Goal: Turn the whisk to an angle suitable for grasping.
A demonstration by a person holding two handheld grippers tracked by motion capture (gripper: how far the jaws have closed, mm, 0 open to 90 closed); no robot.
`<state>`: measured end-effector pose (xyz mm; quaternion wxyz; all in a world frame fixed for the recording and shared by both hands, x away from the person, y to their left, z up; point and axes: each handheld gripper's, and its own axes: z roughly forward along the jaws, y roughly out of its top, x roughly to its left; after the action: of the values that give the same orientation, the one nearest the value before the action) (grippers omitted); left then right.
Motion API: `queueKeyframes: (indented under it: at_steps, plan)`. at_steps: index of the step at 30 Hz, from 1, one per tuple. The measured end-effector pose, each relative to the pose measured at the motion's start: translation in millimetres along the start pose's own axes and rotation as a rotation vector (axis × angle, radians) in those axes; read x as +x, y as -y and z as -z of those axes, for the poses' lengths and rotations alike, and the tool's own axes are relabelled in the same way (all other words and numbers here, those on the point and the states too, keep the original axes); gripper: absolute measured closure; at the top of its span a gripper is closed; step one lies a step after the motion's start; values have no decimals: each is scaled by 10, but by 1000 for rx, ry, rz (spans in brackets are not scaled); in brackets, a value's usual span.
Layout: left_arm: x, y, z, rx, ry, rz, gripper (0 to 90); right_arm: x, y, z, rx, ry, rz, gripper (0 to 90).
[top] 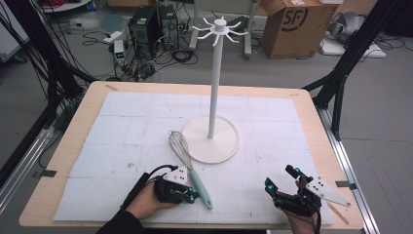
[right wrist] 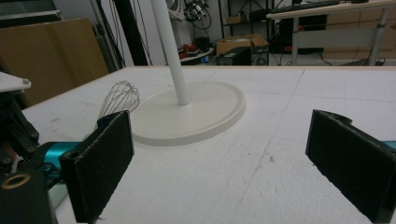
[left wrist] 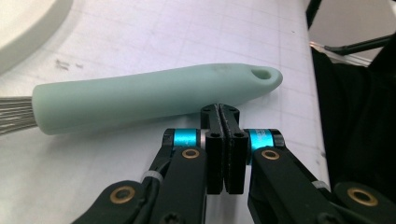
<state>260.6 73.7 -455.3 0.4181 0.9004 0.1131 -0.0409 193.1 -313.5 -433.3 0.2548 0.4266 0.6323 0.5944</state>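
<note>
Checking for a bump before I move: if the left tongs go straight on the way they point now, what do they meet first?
Most likely the whisk's mint-green handle. It lies crosswise just beyond the tips of the left tongs, which are shut with nothing between them. Whether they already touch it is hard to tell.

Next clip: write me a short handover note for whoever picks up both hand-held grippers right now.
Left hand-held gripper: jaws shut on nothing, tips right beside the mint-green handle of the wire whisk.
Right hand-held gripper: jaws wide open, nothing between them, near the table's front edge.
The whisk lies flat on the white foam mat, its wire head at the rim of the white round-based hook stand.
Done: nothing gripped or hung.
Left: probably open the left jaws, grip the handle, then hang the whisk by its end hole.
</note>
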Motion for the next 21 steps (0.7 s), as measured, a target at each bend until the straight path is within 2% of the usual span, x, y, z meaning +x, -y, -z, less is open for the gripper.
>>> queueKeyframes:
  at_steps: [4,8,12,16,21]
  plan:
    - [14,-87,-79,8,-12,-10,888,-6,-4,-1,-6,1,4,66]
    - [41,-149,-147,8,-16,-1,888,-6,-7,3,-6,-2,1,66]
    - [65,-188,-187,8,-13,6,890,-13,-7,12,-8,0,0,66]
    - [90,-226,-216,12,-20,-4,890,-16,-6,35,-10,3,-3,66]
    - [132,-240,-244,-1,-12,14,891,-22,-1,85,-14,16,-2,66]
